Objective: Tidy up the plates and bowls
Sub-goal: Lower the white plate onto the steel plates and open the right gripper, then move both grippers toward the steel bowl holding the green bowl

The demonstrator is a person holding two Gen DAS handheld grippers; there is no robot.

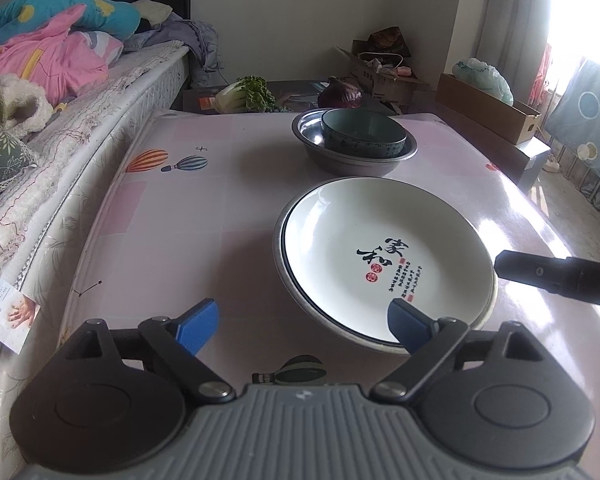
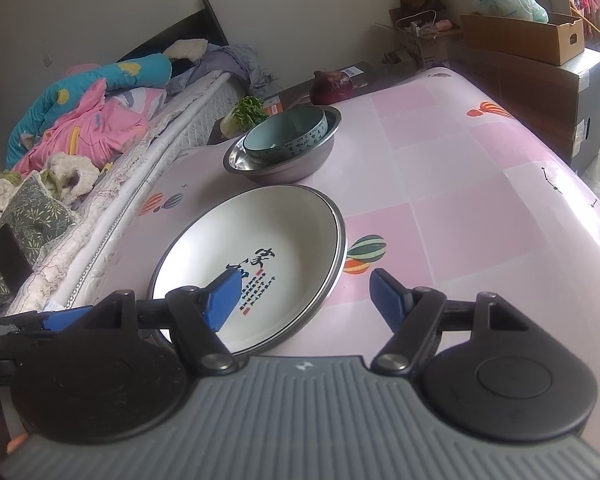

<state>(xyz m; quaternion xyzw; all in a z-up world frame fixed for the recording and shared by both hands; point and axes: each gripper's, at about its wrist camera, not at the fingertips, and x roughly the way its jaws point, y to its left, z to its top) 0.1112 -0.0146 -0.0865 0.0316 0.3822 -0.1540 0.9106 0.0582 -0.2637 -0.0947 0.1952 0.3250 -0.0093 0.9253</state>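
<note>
- Left claw (image 1: pixel 302 326) spread wide, holding nothing; its right pad hovers over the near rim of the white plate (image 1: pixel 384 256).
- Right claw (image 2: pixel 306 300) also apart and empty, straddling the plate's edge.
- Whether either pad touches the plate is unclear.
- Plate, with black calligraphy, sits on a metal plate on the table (image 1: pixel 220 208); behind, a teal bowl (image 1: pixel 362 136) nests in a steel basin (image 1: pixel 320 156).

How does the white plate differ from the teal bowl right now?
The white plate is wide and shallow; the teal bowl is narrower with steep walls. The plate carries black calligraphy inside; the bowl has a patterned band around its outer wall. The plate lies on a grey metal plate; the bowl sits inside a metal basin. Both sit upright, nested in metal ware.
</note>
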